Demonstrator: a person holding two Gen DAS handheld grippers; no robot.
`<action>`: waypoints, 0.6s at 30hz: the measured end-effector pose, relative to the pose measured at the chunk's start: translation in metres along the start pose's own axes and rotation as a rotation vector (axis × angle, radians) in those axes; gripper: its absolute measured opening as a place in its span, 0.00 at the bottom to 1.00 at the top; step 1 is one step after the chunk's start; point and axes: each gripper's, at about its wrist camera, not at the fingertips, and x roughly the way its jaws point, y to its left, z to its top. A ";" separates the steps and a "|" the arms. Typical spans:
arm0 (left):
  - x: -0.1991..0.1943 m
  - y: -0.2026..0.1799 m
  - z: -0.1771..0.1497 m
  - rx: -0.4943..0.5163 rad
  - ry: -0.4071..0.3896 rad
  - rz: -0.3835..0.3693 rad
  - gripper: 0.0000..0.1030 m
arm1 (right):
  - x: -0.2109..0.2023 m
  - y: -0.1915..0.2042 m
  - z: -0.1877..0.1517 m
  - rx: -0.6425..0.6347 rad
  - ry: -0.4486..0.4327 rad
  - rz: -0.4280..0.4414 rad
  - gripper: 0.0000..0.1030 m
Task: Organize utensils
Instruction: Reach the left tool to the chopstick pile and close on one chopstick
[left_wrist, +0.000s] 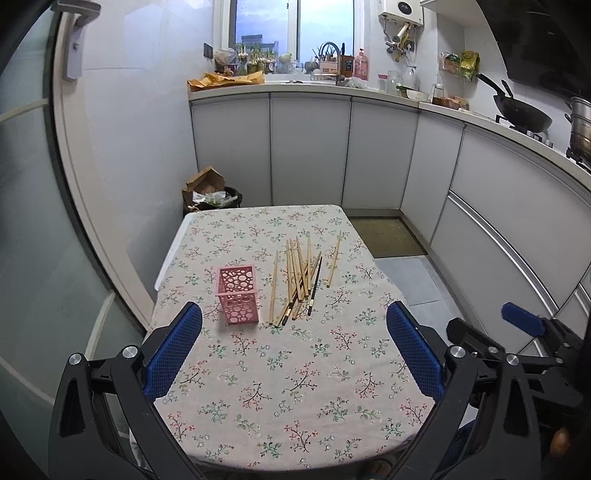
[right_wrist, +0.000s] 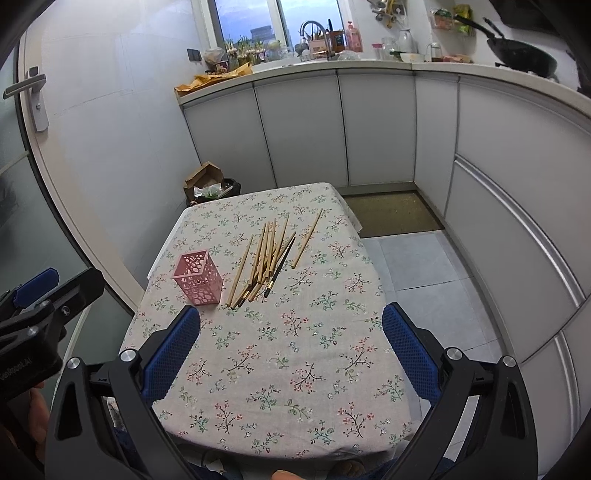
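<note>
A pink perforated holder (left_wrist: 237, 293) (right_wrist: 198, 277) stands upright on the floral tablecloth (left_wrist: 295, 387) (right_wrist: 295, 354). Just right of it lie several wooden chopsticks (left_wrist: 295, 275) (right_wrist: 264, 254) in a loose bunch, with one dark chopstick (left_wrist: 315, 286) (right_wrist: 279, 266) and one pale chopstick (left_wrist: 333, 258) (right_wrist: 307, 238) apart on the right. My left gripper (left_wrist: 294, 317) hovers open above the table's near half, short of the holder. My right gripper (right_wrist: 291, 321) is also open and empty, near the table's front. Nothing is between either pair of blue pads.
A bin with cardboard (left_wrist: 210, 192) (right_wrist: 210, 184) stands behind the table's far left corner. White cabinets (left_wrist: 310, 147) run along the back and right under a cluttered counter, with a wok (left_wrist: 522, 110) on the stove. A door with a handle (right_wrist: 35, 96) is on the left.
</note>
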 end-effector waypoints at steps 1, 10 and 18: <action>0.008 0.004 0.003 -0.011 0.019 -0.019 0.93 | 0.015 -0.005 0.002 0.015 0.038 0.023 0.93; 0.132 0.026 0.055 -0.047 0.210 -0.111 0.93 | 0.148 -0.076 0.054 0.354 0.268 0.062 0.93; 0.301 0.017 0.080 -0.009 0.424 -0.013 0.57 | 0.251 -0.102 0.112 0.468 0.272 0.060 0.93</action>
